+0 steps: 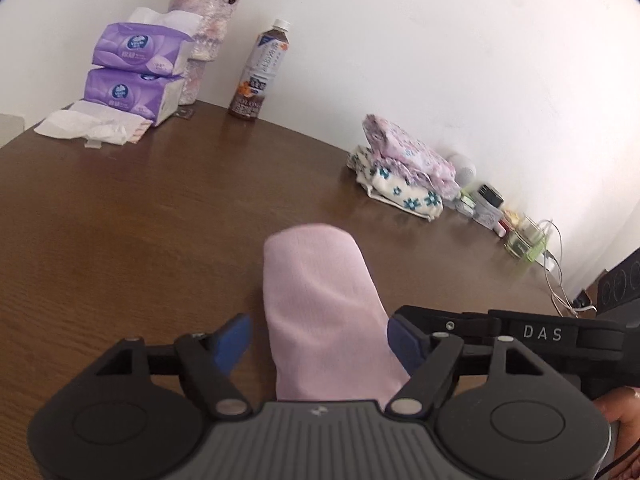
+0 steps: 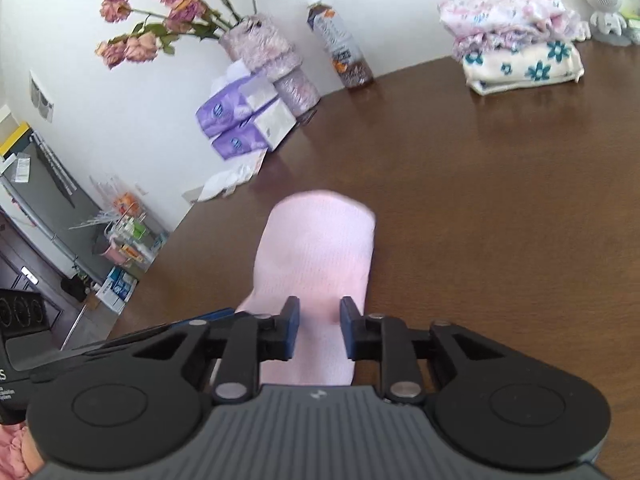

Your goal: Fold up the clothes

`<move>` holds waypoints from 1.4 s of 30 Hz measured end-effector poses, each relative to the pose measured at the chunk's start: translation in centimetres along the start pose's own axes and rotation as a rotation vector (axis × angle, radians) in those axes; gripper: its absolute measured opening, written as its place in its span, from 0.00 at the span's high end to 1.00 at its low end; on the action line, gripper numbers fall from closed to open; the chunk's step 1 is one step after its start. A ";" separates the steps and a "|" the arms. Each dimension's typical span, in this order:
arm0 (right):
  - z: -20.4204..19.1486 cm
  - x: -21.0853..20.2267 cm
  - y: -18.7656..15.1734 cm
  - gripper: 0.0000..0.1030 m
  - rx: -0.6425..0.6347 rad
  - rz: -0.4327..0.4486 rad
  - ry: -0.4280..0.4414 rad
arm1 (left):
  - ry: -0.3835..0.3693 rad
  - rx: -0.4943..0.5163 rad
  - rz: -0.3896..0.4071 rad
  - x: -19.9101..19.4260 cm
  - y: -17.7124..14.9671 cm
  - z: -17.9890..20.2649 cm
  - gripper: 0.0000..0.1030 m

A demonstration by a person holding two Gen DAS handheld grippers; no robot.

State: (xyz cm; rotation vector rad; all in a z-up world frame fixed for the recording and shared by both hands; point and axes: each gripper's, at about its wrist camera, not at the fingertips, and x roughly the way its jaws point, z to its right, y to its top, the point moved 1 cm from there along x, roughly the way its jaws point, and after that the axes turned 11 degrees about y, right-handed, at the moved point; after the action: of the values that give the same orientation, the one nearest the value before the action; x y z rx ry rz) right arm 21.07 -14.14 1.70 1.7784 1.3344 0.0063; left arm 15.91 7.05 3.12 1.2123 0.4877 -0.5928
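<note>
A: How far along is the folding judged to be?

B: Partly done, it seems. Two folded pieces [image 2: 516, 46] are stacked at the far right edge of the tabletop [image 1: 120, 208], a floral one on a cream one with blue flowers. A pink garment [image 1: 320, 300] is laid flat near the front edge, in the middle, narrow and rounded at its far end. Whether it is fully folded cannot be told; it is not yet on the stack.

A: And the fingers?

B: The left gripper [image 1: 320, 336] is spread wide, with the pink cloth lying between its blue pads; on the left a clear gap is seen, so nothing is held. The right gripper [image 2: 319, 328] is kept narrow over the cloth, but a strip of pink is seen between the pads, and they are not seen pressing on it.

A: What else is noted, from the left?

B: Tissue packs [image 1: 136, 72] and loose tissues are stacked at the far left corner, then a vase [image 1: 204, 28], then a bottle [image 1: 260, 72]. Small jars and cables [image 1: 520, 232] are crowded past the stack, along the right edge.

A: Is anything in the way?

B: Nothing is seen between the garment and the stack; bare wood lies there. The clutter beside the stack could be knocked.
</note>
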 end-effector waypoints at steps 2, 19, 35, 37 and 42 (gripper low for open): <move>0.1 0.3 0.8 0.74 -0.005 0.010 -0.011 | -0.011 -0.003 -0.023 0.9 0.2 0.1 0.40; 1.3 3.4 2.3 0.70 0.024 -0.009 0.000 | -0.047 -0.061 -0.092 4.1 2.0 -1.0 0.75; 2.4 5.2 4.1 0.72 0.035 0.000 -0.021 | 0.010 -0.077 -0.088 6.5 4.9 -1.4 0.52; 2.5 4.9 4.5 0.71 0.037 0.019 -0.025 | 0.009 -0.075 -0.080 6.6 5.2 -1.3 0.53; 2.8 5.8 4.7 0.79 0.046 0.011 -0.046 | -0.007 -0.084 -0.106 7.7 5.2 -1.1 0.75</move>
State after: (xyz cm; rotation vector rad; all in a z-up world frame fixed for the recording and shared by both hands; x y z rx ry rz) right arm 28.45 -11.59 0.26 1.8142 1.3013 -0.0594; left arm 25.05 8.10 1.63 1.1089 0.5688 -0.6603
